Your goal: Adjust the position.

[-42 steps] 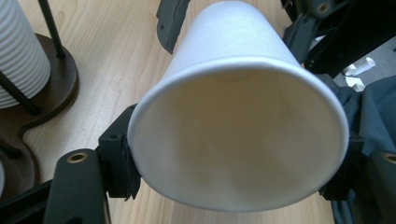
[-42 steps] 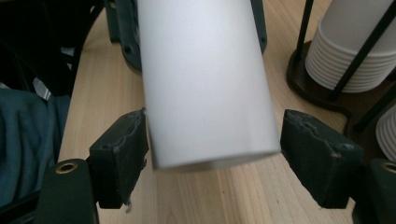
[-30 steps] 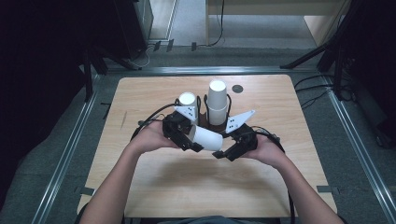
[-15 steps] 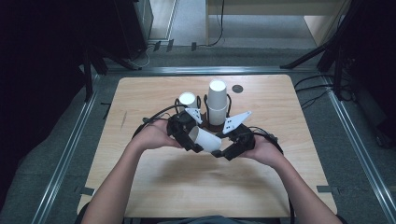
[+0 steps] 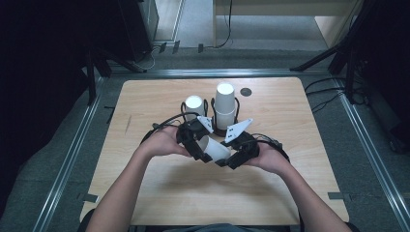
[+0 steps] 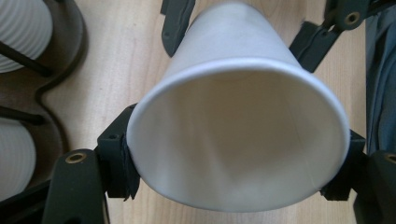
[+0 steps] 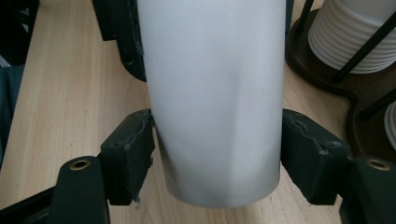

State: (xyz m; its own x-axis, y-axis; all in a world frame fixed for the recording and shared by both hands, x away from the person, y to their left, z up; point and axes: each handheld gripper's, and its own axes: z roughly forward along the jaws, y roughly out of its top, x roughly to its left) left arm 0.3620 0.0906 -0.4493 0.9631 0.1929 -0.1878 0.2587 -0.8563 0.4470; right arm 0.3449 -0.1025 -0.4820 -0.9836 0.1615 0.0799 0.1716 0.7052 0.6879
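A white paper cup (image 5: 214,150) lies on its side above the table (image 5: 300,183), strung between the two hands, its long axis running from one gripper to the other; the left gripper (image 6: 233,154) clamps the wide rim end, mouth facing its camera; the right gripper (image 7: 217,154) has just been closing round the narrow base end, its pads now meeting the wall; behind stands the cup rack (image 5: 227,129) with its stacks.

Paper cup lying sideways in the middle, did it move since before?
No. In the high view the paper cup lies just in front of the cup rack, as near to it as before.
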